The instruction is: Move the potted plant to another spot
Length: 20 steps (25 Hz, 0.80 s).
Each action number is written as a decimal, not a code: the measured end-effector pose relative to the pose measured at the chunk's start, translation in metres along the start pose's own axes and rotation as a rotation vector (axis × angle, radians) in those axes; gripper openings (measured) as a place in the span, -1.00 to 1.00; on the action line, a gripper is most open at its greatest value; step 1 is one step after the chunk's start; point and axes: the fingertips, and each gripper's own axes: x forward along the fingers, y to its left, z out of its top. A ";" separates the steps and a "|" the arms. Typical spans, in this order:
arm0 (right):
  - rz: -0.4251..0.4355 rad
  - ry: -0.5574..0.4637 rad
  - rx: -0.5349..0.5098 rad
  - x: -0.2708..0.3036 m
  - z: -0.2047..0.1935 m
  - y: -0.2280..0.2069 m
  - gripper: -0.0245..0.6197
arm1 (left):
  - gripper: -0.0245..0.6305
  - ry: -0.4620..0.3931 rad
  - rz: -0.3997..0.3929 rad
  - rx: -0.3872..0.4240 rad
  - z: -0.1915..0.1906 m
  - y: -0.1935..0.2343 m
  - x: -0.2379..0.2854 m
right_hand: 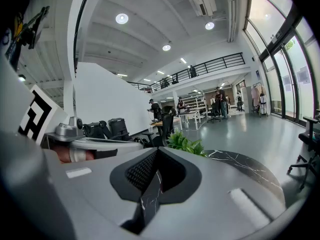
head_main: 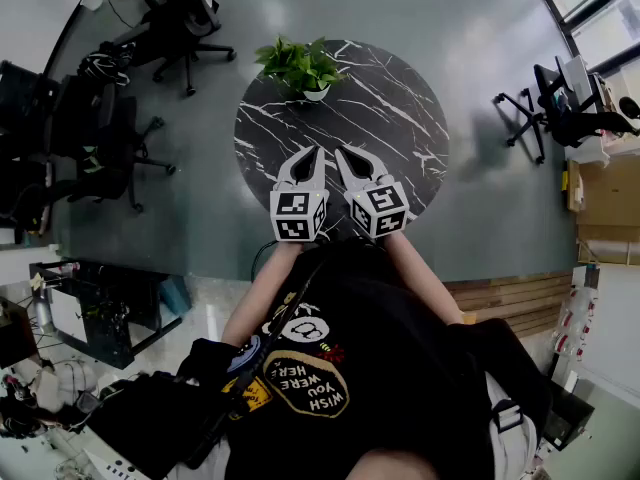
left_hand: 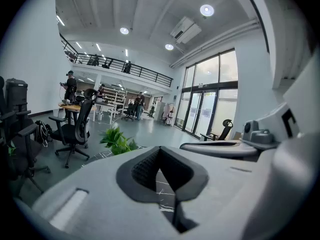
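Tongs: left gripper (head_main: 311,158) and right gripper (head_main: 347,158) both closed, nothing held, over near edge of round marble table (head_main: 390,118). Potted plant (head_main: 303,68) at far edge, well apart. Judged light, top-heavy; foliage soft, white pot (head_main: 316,93) smooth. Grip pot wall, not leaves.

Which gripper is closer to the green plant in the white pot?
Left, slightly. The left gripper is short of the green potted plant, almost in line with it; the right gripper sits beside the left, further off.
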 end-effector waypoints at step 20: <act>0.045 0.024 0.030 0.006 -0.008 -0.038 -0.91 | -0.91 0.025 0.055 -0.032 -0.010 0.001 0.037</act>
